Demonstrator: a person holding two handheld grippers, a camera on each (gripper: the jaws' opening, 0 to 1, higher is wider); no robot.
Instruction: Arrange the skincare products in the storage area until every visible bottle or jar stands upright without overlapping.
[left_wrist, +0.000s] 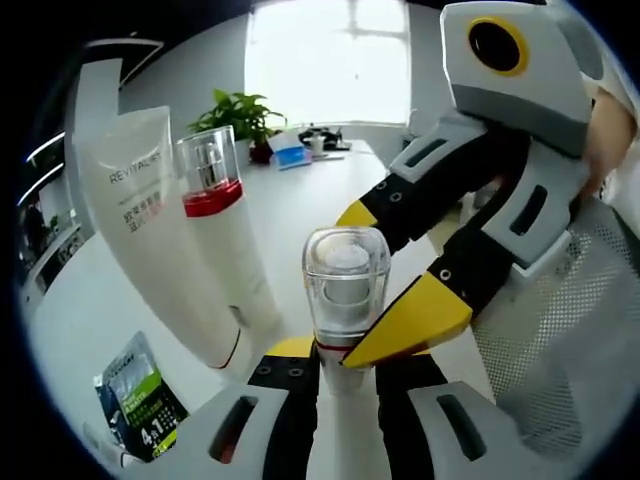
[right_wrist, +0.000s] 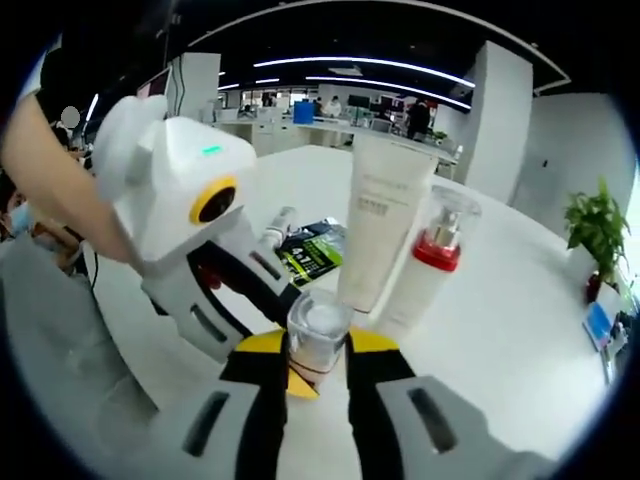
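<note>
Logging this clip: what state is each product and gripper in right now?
Clear-capped bottle: upright, clamped by both grippers.
White tube: standing on its cap, leaning slightly.
Red-collared pump bottle: upright, close beside the tube.
Green sachet: lying flat on the table.
Left gripper: shut on the bottle.
Right gripper: shut on the bottle.

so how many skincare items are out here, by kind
pump bottles with clear caps: 2, one held and one with a red collar
white tube: 1
green and black sachet: 1
total: 4
</note>
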